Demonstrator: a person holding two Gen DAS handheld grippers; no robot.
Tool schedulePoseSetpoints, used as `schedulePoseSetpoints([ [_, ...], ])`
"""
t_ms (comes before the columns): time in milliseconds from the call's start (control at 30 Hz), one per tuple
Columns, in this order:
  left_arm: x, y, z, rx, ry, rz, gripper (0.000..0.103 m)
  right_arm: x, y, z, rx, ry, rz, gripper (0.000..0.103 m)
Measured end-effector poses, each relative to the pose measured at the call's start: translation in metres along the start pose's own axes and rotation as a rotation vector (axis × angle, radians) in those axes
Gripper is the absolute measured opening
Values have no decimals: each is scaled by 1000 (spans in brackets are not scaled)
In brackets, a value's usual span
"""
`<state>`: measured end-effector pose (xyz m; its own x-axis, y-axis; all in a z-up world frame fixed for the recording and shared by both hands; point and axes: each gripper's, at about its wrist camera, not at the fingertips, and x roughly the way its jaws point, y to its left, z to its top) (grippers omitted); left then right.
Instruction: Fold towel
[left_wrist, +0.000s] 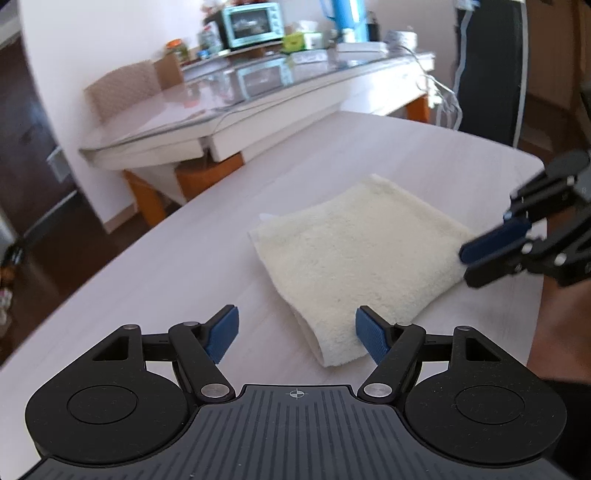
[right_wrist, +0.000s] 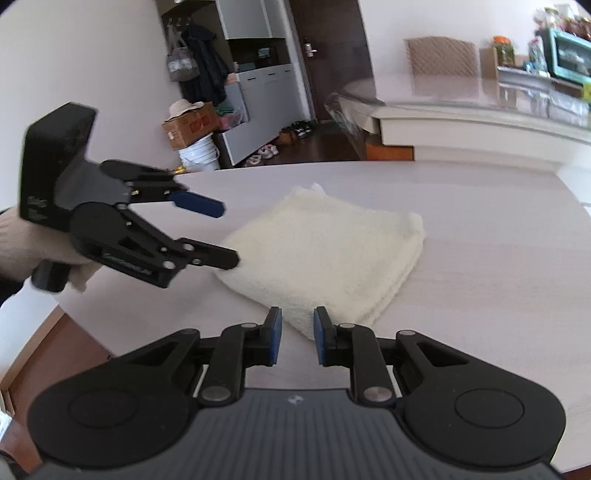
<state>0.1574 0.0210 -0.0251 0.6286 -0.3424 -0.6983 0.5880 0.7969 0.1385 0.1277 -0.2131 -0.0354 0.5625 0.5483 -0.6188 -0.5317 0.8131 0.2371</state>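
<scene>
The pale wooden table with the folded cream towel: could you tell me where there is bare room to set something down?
On the pale wooden table, bare patches lie left of the folded cream terry towel and beyond it toward the far edge. It is crowded at the towel's near corners, by the left gripper and right gripper.

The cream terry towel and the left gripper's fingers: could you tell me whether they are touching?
Cannot tell. In the right wrist view the left gripper stands open at the cream terry towel; its lower finger overlaps the edge, with no plain contact or gap.
</scene>
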Motion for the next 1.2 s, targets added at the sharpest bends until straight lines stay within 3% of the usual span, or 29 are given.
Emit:
schedulePoseSetpoints([
  [233,-1,-16,-5,-33,17,-22,76,3,-16,7,-37,7,-55,12],
  [633,-3,-21,-5,-131,34,30,79,-1,-14,10,-35,-20,-69,18],
  [767,-7,-22,-7,-163,16,35,88,-4,-12,11,-41,-30,-79,28],
  [933,-10,-18,-8,-174,11,56,88,-8,-13,14,-49,-39,-90,35],
  [1033,-12,-11,-4,-194,-10,78,90,-8,-15,15,-51,-42,-96,45],
  [1200,-3,6,10,-210,-31,151,92,-1,-18,21,-71,-39,-111,45],
])
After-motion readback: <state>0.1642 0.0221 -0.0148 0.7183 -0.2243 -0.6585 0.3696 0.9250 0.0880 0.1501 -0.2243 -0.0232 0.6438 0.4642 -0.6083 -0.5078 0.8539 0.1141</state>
